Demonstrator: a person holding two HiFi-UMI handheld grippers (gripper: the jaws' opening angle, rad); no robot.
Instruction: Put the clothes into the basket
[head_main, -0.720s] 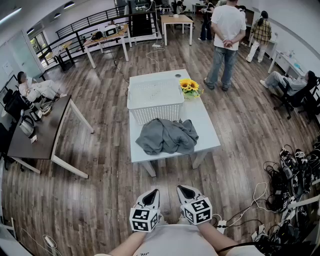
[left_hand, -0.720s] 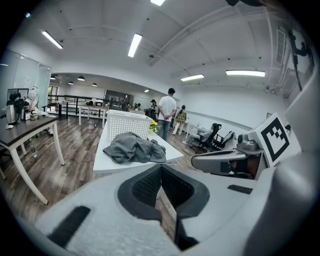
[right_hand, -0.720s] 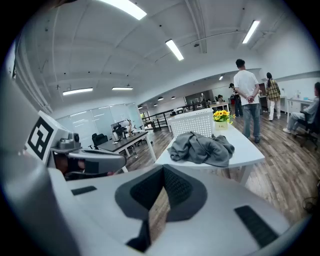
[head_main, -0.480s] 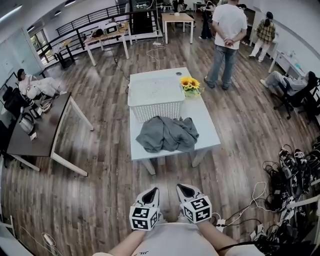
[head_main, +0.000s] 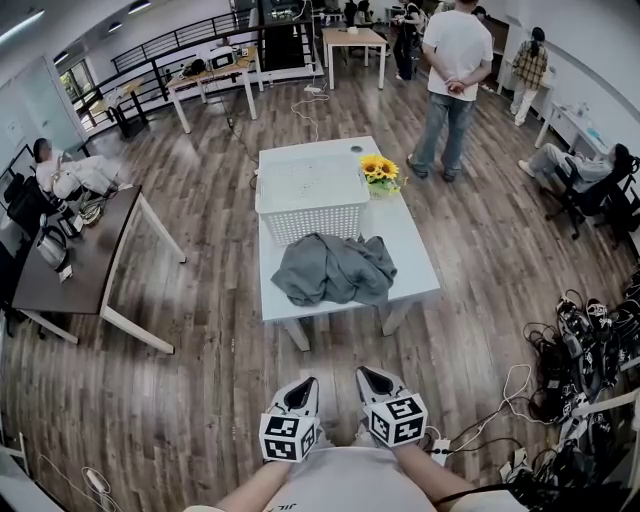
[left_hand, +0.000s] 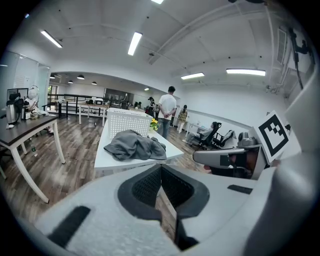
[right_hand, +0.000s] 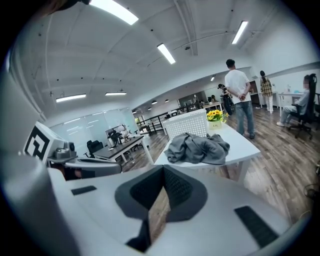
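Crumpled grey cloth garment (head_main: 335, 270) is lying mid-frame on the white rectangular table (head_main: 415, 265), just below the white perforated plastic basket (head_main: 312, 200), well apart from both tools. Left gripper (head_main: 303, 388) and right gripper (head_main: 372, 380) are hovering bottom centre, jaws pressed together on nothing. Folds are hiding the garment's kind.

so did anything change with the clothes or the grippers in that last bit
Nothing visibly changed. Nothing was taken hold of or let go: the left gripper and right gripper stay shut and empty, close to the person's body. The grey clothes still lie heaped on the table in front of the basket.
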